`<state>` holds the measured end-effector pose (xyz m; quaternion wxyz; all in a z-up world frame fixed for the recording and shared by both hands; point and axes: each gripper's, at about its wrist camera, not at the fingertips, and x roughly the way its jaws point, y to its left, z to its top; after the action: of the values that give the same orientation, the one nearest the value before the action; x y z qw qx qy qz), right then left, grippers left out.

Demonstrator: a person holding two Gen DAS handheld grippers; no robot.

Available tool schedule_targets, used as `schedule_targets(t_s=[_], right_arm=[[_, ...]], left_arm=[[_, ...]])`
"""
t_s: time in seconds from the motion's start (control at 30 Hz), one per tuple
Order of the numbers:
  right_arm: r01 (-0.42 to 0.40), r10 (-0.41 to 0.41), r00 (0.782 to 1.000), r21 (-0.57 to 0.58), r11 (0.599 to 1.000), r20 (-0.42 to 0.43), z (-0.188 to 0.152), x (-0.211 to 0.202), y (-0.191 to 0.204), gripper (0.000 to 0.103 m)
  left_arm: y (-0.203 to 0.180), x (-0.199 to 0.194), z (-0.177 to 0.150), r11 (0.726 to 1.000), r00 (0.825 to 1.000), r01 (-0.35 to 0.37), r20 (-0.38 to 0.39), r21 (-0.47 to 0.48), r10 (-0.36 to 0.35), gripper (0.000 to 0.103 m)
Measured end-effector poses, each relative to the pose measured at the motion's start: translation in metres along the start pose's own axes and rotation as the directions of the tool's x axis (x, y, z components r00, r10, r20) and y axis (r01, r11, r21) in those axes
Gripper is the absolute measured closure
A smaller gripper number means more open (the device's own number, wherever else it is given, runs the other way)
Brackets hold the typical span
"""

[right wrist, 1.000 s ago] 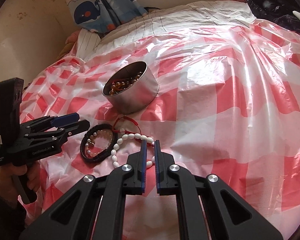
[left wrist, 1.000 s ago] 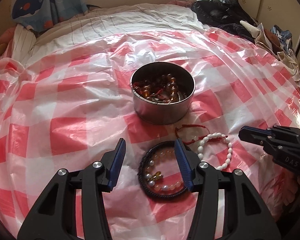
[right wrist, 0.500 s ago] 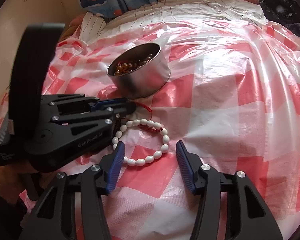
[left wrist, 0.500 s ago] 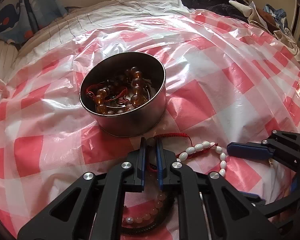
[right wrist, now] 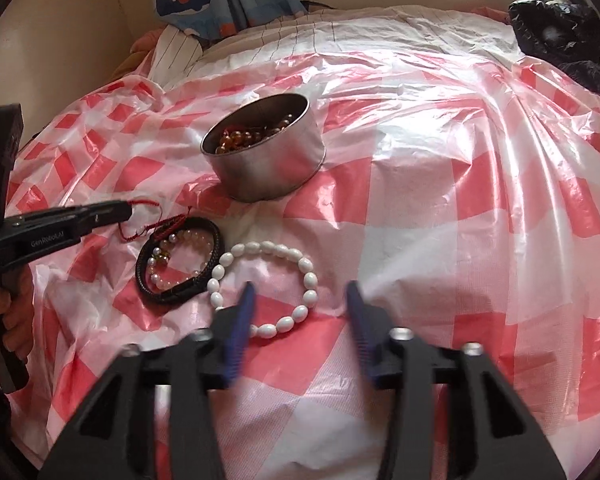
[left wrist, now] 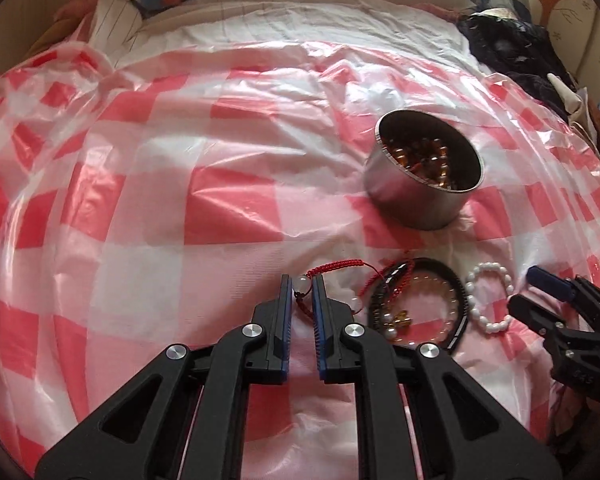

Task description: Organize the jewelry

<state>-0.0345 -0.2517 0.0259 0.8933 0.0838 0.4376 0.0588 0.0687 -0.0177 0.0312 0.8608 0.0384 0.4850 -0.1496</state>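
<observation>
Left wrist: left gripper is clenched on the red-cord bracelet, whose cord trails across the black bracelet; lifting may drag that along. Right wrist: right gripper, released, hovers over the white bead bracelet. Only this view shows the whole white loop; the tin stands beyond.

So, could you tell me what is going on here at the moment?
Someone is sorting bracelets on a checked sheet with two handheld tools. The left tool is shut on a bead of the red cord bracelet. The right tool is open over the white bracelet. The tin already holds amber beads.
</observation>
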Motion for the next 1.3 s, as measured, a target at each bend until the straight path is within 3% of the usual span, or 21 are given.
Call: schedule_targets(t_s=[0.07, 0.13, 0.2, 0.23, 0.4, 0.53, 0.6, 0.67, 0.8, 0.87, 0.9, 0.93, 0.97, 1.0, 1.23, 1.3], right_arm=[[0.005, -0.005, 1.0, -0.016, 1.0, -0.026, 0.0, 0.007, 0.004, 0.044], [0.026, -0.029, 0.998, -0.053, 0.998, -0.047, -0.001, 0.013, 0.009, 0.058], [0.006, -0.01, 0.998, -0.058, 0.998, -0.06, 0.0, 0.015, 0.009, 0.093], [0.002, -0.004, 0.999, -0.05, 0.999, -0.053, 0.0, 0.014, 0.008, 0.095], [0.037, -0.038, 0.998, 0.02, 0.999, 0.056, 0.007, -0.006, -0.007, 0.095], [0.038, -0.042, 0.998, 0.071, 0.997, 0.053, 0.01, -0.005, -0.016, 0.091], [0.036, -0.04, 0.997, 0.062, 0.997, 0.072, 0.011, -0.007, -0.013, 0.054], [0.035, -0.038, 0.996, 0.028, 0.999, 0.083, 0.011, -0.007, -0.006, 0.047], [0.026, -0.026, 0.999, -0.028, 0.999, 0.02, 0.008, 0.008, 0.005, 0.036], [0.05, -0.051, 0.999, -0.055, 0.997, -0.012, 0.007, 0.016, 0.009, 0.036], [0.05, -0.051, 0.999, -0.055, 0.997, -0.018, 0.006, 0.017, 0.008, 0.042], [0.056, -0.057, 0.998, -0.048, 0.997, -0.027, 0.005, 0.018, 0.006, 0.055], [0.054, -0.055, 0.998, -0.031, 0.998, -0.032, 0.005, 0.018, 0.002, 0.077], [0.032, -0.032, 0.999, -0.004, 0.999, -0.038, 0.005, 0.018, -0.003, 0.092], [0.041, -0.041, 0.999, 0.04, 0.998, 0.01, 0.007, 0.009, -0.011, 0.095], [0.046, -0.047, 0.999, 0.052, 0.998, 0.014, 0.008, 0.009, -0.012, 0.091]], left_arm=[[0.003, 0.007, -0.002, 1.0, 1.0, 0.011, -0.015, -0.01, -0.011, 0.089], [0.0, 0.009, -0.003, 1.0, 1.0, 0.014, -0.011, 0.005, -0.014, 0.079], [-0.01, 0.013, -0.003, 0.999, 1.0, 0.003, -0.011, 0.046, -0.002, 0.067], [-0.014, 0.015, -0.003, 0.998, 1.0, -0.011, -0.012, 0.064, 0.012, 0.066], [-0.024, 0.015, -0.003, 0.993, 0.999, -0.049, -0.008, 0.111, 0.05, 0.066], [-0.026, 0.016, -0.004, 0.99, 0.998, -0.064, -0.006, 0.126, 0.065, 0.066], [-0.028, 0.017, -0.004, 0.988, 0.997, -0.071, -0.003, 0.134, 0.073, 0.065], [-0.027, 0.017, -0.005, 0.989, 0.998, -0.068, -0.002, 0.131, 0.069, 0.065], [-0.027, 0.017, -0.005, 0.989, 0.998, -0.067, -0.001, 0.132, 0.068, 0.064], [-0.027, 0.017, -0.005, 0.989, 0.998, -0.067, -0.001, 0.133, 0.067, 0.063], [-0.027, 0.017, -0.005, 0.989, 0.998, -0.065, -0.001, 0.133, 0.066, 0.063], [-0.027, 0.017, -0.005, 0.989, 0.998, -0.065, -0.001, 0.133, 0.066, 0.062], [-0.027, 0.017, -0.005, 0.989, 0.998, -0.065, -0.001, 0.134, 0.066, 0.062], [-0.027, 0.017, -0.005, 0.989, 0.998, -0.066, -0.001, 0.133, 0.067, 0.061], [-0.03, 0.018, -0.005, 0.988, 0.997, -0.071, 0.0, 0.138, 0.072, 0.06], [-0.03, 0.018, -0.005, 0.988, 0.997, -0.071, 0.0, 0.138, 0.072, 0.06]])
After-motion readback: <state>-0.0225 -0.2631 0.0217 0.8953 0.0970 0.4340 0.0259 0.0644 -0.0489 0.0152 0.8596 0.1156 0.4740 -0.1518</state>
